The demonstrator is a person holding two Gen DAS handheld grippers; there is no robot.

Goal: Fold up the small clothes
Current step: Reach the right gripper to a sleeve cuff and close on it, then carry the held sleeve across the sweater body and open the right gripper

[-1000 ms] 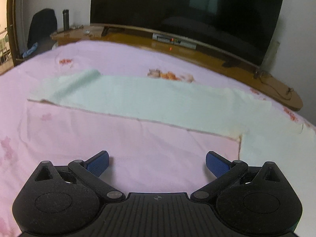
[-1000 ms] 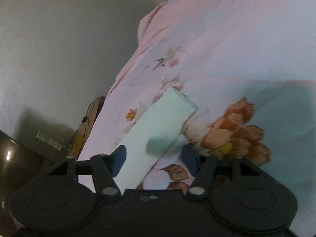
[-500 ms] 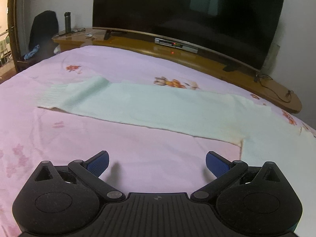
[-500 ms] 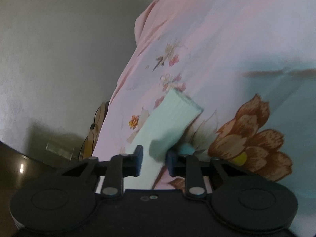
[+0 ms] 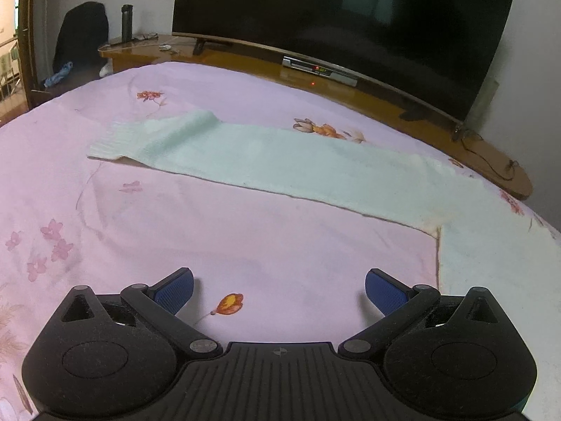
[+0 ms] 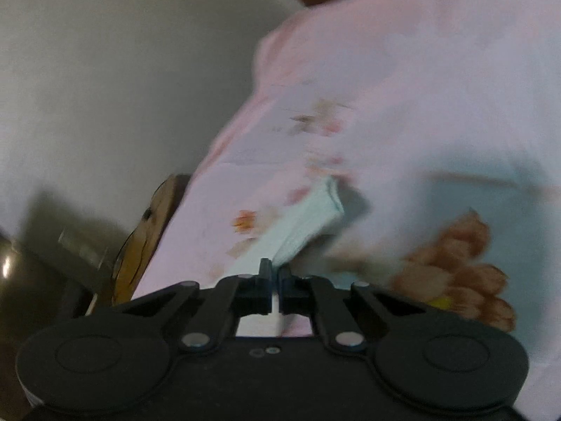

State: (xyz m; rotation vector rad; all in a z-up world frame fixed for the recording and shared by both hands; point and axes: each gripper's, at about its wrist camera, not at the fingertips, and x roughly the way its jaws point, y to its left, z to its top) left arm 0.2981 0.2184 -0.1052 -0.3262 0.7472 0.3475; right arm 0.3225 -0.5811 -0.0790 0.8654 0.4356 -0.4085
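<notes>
Right gripper (image 6: 275, 273): jaws pressed together on one sleeve (image 6: 308, 217) of the pale mint garment, the cloth pinched between the pads and its cuffed end projecting forward, raised clear of the sheet. This view is motion-blurred; fine detail cannot be read.

Left gripper (image 5: 278, 289): jaws spread wide, nothing between the two blue pads (image 5: 175, 289), hovering over bare pink bedsheet (image 5: 245, 238) with a small orange flower print just beneath.

Garment (image 5: 280, 161): one item, lying flat on the bed. The left view shows its other sleeve stretched across the sheet, ribbed cuff at the far left, joining the body at the right edge of the frame. Sleeves counted: two, one per view.

Containers: the only vessel-like item seen is one dark flask (image 5: 126, 22), standing upright on the wooden unit (image 5: 245, 61); contents not visible.

Seen in the left view only — one large dark television (image 5: 343, 17), one set-top box (image 5: 320, 70) with a red light, one dark chair (image 5: 82, 38).

Seen in the right view only — the grey wall (image 6: 122, 87), the bed's edge, and the large brown flower print (image 6: 455, 273) beside the gripped sleeve.
</notes>
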